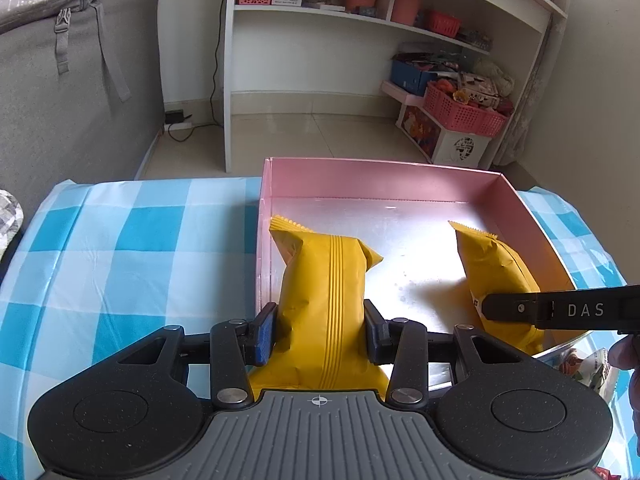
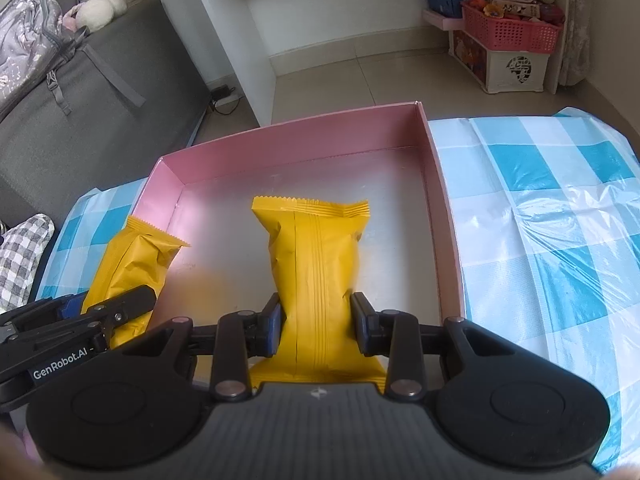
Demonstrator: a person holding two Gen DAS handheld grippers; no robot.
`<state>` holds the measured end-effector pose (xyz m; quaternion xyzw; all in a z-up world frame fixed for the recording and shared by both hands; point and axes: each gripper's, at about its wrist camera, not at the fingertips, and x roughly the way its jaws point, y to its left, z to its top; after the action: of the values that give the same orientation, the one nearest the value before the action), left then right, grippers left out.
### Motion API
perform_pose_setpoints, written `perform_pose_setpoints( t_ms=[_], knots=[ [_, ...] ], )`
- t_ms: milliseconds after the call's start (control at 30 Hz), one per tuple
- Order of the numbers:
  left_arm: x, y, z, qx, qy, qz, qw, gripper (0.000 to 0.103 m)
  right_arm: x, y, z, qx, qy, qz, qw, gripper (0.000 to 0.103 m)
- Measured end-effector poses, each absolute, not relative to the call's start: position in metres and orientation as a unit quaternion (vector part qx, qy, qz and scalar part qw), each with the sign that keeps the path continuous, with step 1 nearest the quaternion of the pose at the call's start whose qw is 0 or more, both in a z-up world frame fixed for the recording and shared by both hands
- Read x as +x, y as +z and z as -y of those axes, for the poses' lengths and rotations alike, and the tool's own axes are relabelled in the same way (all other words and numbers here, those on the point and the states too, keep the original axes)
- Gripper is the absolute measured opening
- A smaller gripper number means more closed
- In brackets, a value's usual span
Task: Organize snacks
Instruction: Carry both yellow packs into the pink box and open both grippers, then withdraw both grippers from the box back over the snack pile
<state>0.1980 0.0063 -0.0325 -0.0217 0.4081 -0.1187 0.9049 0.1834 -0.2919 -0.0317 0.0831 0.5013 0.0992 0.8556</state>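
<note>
A pink box (image 1: 384,172) with a silver floor sits on the blue checked tablecloth (image 1: 120,240). My left gripper (image 1: 320,328) is shut on a yellow snack packet (image 1: 324,280) held over the box's left side. My right gripper (image 2: 316,324) is shut on a second yellow snack packet (image 2: 316,260) over the box's (image 2: 304,128) middle. In the left wrist view the right gripper's finger (image 1: 520,308) crosses that second packet (image 1: 496,272). In the right wrist view the left gripper (image 2: 80,320) and its packet (image 2: 132,264) show at lower left.
A white shelf unit (image 1: 312,12) with pink baskets stands behind the table. A grey sofa (image 1: 60,100) with a bag is on the left. More snack packets (image 1: 588,364) lie on the cloth right of the box. The tablecloth (image 2: 540,220) spreads to the right.
</note>
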Motion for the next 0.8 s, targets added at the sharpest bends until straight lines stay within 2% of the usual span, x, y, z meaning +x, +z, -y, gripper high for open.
perform_pose_setpoints(
  t_ms=[333, 433, 467, 500, 533, 567, 600, 800],
  knots=[
    [0.202, -0.027, -0.001, -0.043, -0.123, -0.369, 0.92, 0.04, 0.185, -0.029, 0.295, 0.086, 0.084, -0.486, 0.866, 0.032],
    [0.205, -0.03, 0.003, -0.042, -0.12, -0.374, 0.918, 0.042, 0.183, -0.026, 0.301, 0.104, 0.076, -0.474, 0.871, 0.035],
    [0.205, -0.03, 0.004, -0.044, -0.123, -0.375, 0.918, 0.046, 0.182, -0.024, 0.304, 0.112, 0.074, -0.471, 0.872, 0.043],
    [0.203, -0.03, 0.004, -0.045, -0.126, -0.375, 0.917, 0.055, 0.182, -0.022, 0.307, 0.118, 0.073, -0.468, 0.873, 0.053],
    [0.2, -0.029, 0.004, -0.043, -0.128, -0.372, 0.919, 0.06, 0.179, -0.019, 0.309, 0.126, 0.073, -0.463, 0.874, 0.056],
    [0.197, -0.028, 0.003, -0.04, -0.125, -0.369, 0.92, 0.07, 0.177, -0.016, 0.311, 0.131, 0.075, -0.461, 0.874, 0.06],
    [0.195, -0.026, 0.003, -0.036, -0.122, -0.367, 0.922, 0.074, 0.176, -0.014, 0.313, 0.134, 0.076, -0.46, 0.874, 0.061],
    [0.179, -0.012, -0.005, -0.048, -0.11, -0.38, 0.917, 0.083, 0.159, -0.002, 0.314, 0.135, 0.078, -0.461, 0.874, 0.072]
  ],
)
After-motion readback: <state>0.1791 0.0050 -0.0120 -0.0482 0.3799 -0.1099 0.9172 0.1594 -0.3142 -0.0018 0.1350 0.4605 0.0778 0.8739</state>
